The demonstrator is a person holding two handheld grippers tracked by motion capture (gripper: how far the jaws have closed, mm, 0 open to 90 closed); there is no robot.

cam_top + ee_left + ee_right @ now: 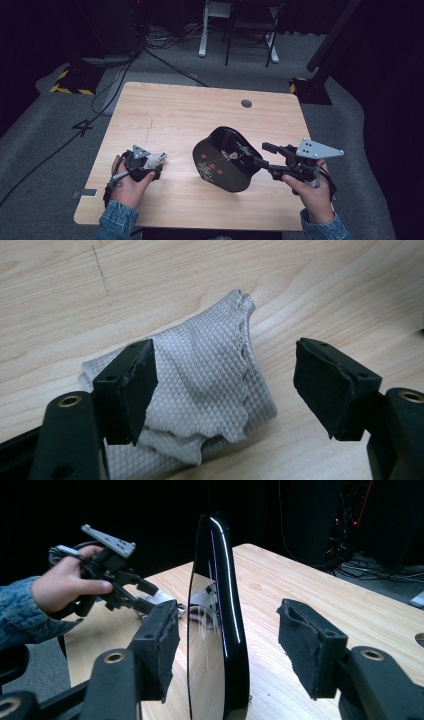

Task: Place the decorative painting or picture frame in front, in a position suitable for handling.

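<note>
1. Nearest the high camera: two hands in denim cuffs at the table's near edge.
2. Black lacquered tray with painted blossoms [226, 159] stands tilted on its rim at table centre; propped, it offers its edge.
3. Right gripper [227, 647] at the tray's three o'clock: jaws apart, straddling the rim, pads clear of it.
4. Left gripper [225, 390] at nine o'clock: jaws wide over the grey waffle-weave cloth [205, 385], not pinching; probably a wiping rag.
5. Pale wooden table [165, 107].
</note>
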